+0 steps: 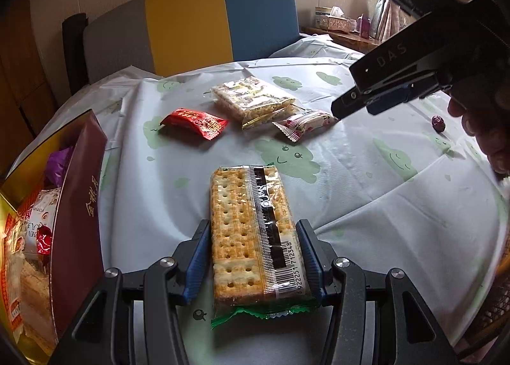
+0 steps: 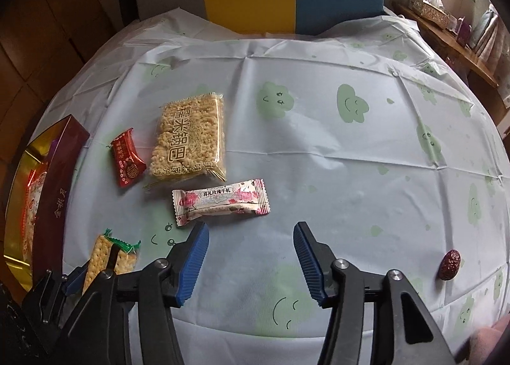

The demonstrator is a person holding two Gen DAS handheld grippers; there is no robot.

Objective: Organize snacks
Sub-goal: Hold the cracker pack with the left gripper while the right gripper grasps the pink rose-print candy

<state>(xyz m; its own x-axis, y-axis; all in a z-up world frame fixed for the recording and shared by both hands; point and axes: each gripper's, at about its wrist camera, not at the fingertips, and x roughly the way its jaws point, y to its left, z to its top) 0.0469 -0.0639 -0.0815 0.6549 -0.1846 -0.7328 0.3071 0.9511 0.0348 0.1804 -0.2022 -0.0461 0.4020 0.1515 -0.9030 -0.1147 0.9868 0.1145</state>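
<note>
While the box [image 1: 79, 205] is already holding several snacks, I'm clamping the left gripper [image 1: 255, 256] on the crackers [image 1: 251, 234] beside it; my right gripper [image 2: 251, 256] is hanging half open and empty just short of the nougat [image 2: 220, 202]; rice cake [image 2: 191, 138], red candy [image 2: 127, 157] and date [image 2: 449, 264] are lying farther from the box, waiting.

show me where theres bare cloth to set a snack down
Widest free patch: the tablecloth between the pink nougat bar and the red date. Crowded on the left: red candy, rice cracker pack, and the soda cracker pack in the left gripper beside the gift box.
</note>
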